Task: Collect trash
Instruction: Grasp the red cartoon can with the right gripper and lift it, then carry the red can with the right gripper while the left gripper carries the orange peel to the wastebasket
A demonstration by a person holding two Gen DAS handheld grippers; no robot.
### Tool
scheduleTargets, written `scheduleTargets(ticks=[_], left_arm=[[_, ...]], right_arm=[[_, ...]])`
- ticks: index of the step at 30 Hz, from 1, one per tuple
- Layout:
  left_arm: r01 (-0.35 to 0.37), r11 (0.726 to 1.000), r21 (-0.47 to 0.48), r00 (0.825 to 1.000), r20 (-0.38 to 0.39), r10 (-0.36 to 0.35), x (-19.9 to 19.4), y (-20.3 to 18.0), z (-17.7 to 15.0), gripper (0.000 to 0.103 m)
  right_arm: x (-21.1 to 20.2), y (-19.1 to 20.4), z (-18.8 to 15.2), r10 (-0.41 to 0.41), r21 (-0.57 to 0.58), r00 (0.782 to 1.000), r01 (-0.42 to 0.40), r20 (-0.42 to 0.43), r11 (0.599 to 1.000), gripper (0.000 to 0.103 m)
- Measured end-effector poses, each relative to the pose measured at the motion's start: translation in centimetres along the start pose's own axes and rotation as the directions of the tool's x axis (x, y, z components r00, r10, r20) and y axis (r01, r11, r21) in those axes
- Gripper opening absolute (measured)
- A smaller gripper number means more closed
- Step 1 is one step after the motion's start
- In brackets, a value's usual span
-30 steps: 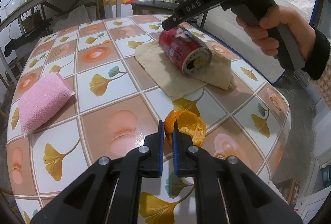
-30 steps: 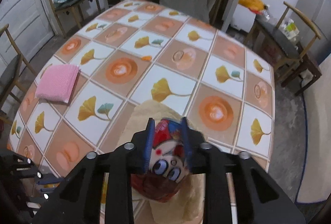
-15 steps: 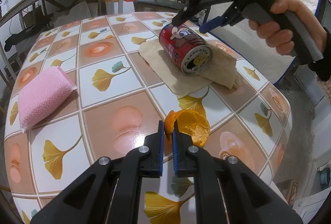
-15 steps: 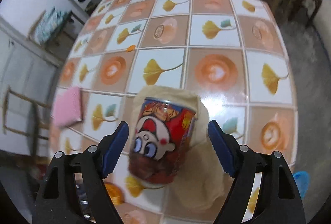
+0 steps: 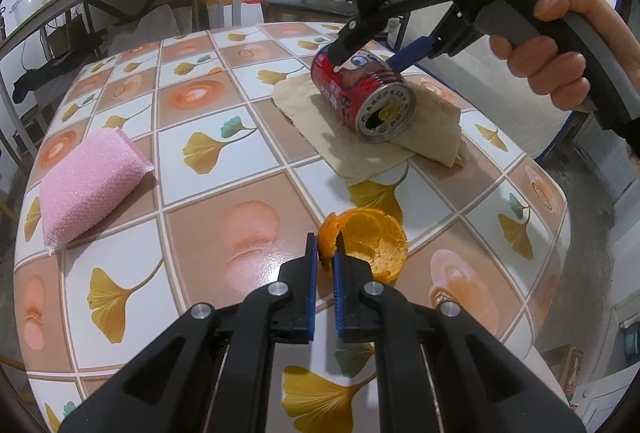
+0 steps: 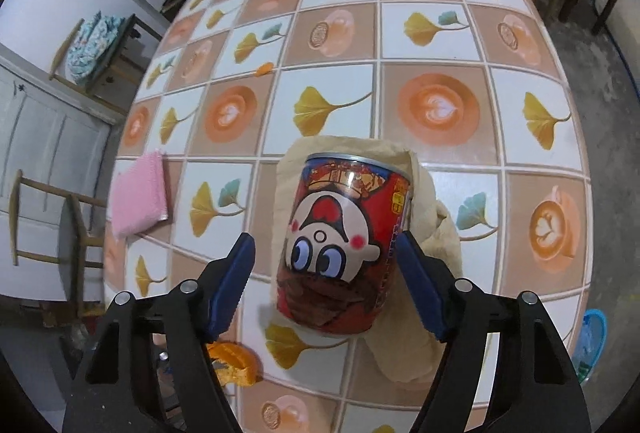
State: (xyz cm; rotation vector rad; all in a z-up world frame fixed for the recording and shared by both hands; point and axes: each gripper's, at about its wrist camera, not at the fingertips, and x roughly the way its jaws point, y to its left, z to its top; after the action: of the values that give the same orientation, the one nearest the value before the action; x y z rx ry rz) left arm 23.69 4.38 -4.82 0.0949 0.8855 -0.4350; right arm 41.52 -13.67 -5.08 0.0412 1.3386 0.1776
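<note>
Right wrist view — can (image 6: 344,253) lies between spread fingers (image 6: 230,285) — on napkin (image 6: 436,233)

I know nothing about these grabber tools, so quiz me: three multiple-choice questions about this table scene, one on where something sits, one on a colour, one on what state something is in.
1. Where does the red drink can lie?
A. on the crumpled brown paper
B. on the pink sponge
C. on a chair

2. What colour is the sponge?
A. green
B. pink
C. blue

3. How does the left gripper stand?
A. wide open above the can
B. shut on the orange peel
C. shut on the sponge

Answers: 1 A, the paper spreads under the can. 2 B, it is plainly pink. 3 B, the peel's edge sits pinched between the closed pads.
</note>
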Motion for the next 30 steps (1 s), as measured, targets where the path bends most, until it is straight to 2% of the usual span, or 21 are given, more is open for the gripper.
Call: scheduleTargets(ticks=[9, 12, 18, 30], left_arm=[[-0.003, 1.0, 0.004, 1.0, 0.0, 0.003, 0.1, -0.1, 0.0, 0.007], [-0.003, 1.0, 0.003, 1.0, -0.001, 0.003, 0.1, -0.1, 0.0, 0.007], [-0.003, 1.0, 0.003, 1.0, 0.001, 0.003, 0.1, -0.1, 0.0, 0.007], [-0.005, 1.0, -0.03, 1.0, 0.018, 0.005, -0.9, 0.6, 0.3, 0.006]], right_arm=[[1.9, -0.8, 0.1, -0.04, 0.016, 0.999, 0.04, -0.032, 0.999, 0.064], [2.3, -1.2, 0.0, -0.017, 0.031, 0.999, 0.018, -0.034, 0.999, 0.064], [1.7, -1.7, -0.2, -0.004, 0.045, 1.0, 0.004, 0.004, 0.999, 0.063], [-3.7, -1.7, -0.9, 0.106, 0.046, 0.986, -0.113, 0.131, 0.993, 0.063]])
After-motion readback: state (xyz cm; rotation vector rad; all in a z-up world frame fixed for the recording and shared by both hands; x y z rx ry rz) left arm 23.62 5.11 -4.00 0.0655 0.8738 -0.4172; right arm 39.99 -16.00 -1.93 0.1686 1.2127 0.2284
